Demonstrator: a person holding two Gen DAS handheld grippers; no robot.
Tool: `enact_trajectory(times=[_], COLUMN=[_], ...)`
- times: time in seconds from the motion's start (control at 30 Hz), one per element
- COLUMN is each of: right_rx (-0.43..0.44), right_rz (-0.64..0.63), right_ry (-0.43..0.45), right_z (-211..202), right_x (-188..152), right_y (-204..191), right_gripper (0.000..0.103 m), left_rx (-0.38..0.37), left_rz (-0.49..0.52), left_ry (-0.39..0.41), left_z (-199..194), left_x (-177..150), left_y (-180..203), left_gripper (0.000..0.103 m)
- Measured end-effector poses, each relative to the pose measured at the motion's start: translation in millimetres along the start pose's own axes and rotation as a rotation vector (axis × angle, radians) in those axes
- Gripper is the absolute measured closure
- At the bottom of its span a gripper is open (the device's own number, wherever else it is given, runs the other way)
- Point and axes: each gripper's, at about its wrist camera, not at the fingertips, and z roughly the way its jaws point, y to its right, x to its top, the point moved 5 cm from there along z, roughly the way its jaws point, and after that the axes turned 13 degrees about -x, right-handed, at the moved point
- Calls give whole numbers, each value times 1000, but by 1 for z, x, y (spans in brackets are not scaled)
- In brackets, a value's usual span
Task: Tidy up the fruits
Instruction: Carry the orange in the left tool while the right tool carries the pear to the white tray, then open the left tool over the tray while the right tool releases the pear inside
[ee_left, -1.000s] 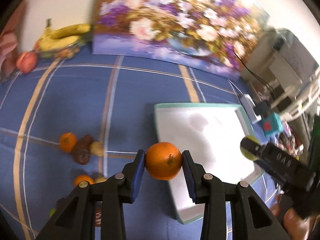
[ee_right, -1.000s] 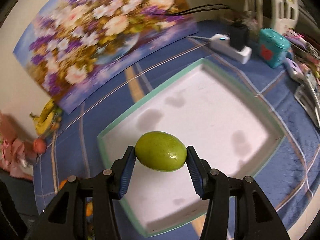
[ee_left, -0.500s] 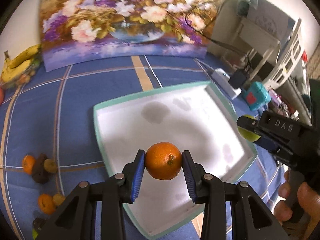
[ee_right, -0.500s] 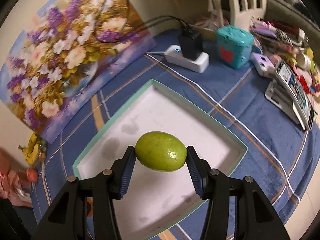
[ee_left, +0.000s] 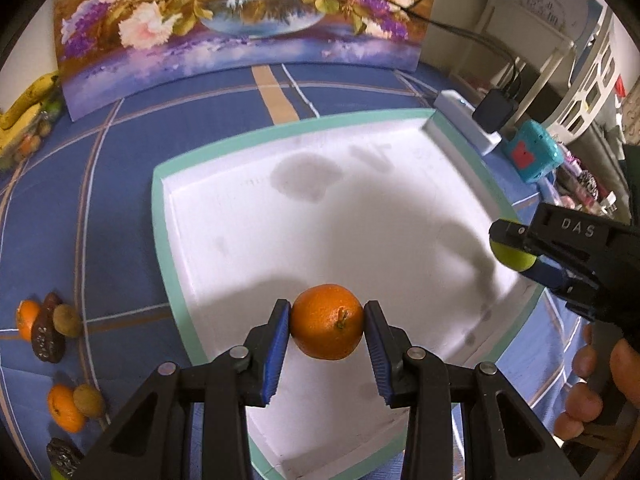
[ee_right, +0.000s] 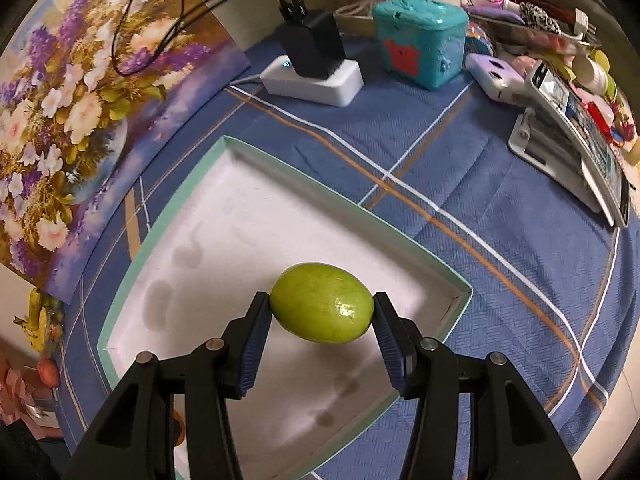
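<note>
Holding one fruit apiece, both grippers hang above the white tray (ee_left: 224,240), which serves as the reference for all positions. The left gripper (ee_left: 326,330) is closed partway on a small orange (ee_left: 327,322), pads pressed on opposite flanks, over the near half of the tray floor. The right gripper (ee_right: 322,312) stands somewhat wider, clamped end to end on a green oval fruit (ee_right: 322,303), over the tray's near right part. Both fruits are judged light and firm, with smooth, slightly glossy skin that may slip; grip across the widest section and avoid excess squeeze, which could bruise them. The orange is near-round, its stem scar facing the camera, so no long axis matters. The green fruit's long axis runs level from pad to pad, across the gripper. Expect both to roll on the flat tray floor once released. Remaining loose fruits (ee_left: 52,328) lie on the blue cloth (ee_left: 120,200) left of the tray.
</note>
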Motion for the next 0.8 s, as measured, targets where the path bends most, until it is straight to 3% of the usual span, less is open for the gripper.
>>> enact_trajectory(times=[0.63,0.8], right_rx=[-49,-86], right_rz=[-64,-102], right_ry=[-17,-5], right_z=[12,13], right_x=[-8,-9], right_y=[-6,-10], right_gripper=[50,50], left_rx=[19,16], left_rz=[-5,-2], left_ry=[-19,-13], left_z=[7,4], left_x=[-1,-1], left_y=[-5,-3], left_gripper=[60,50])
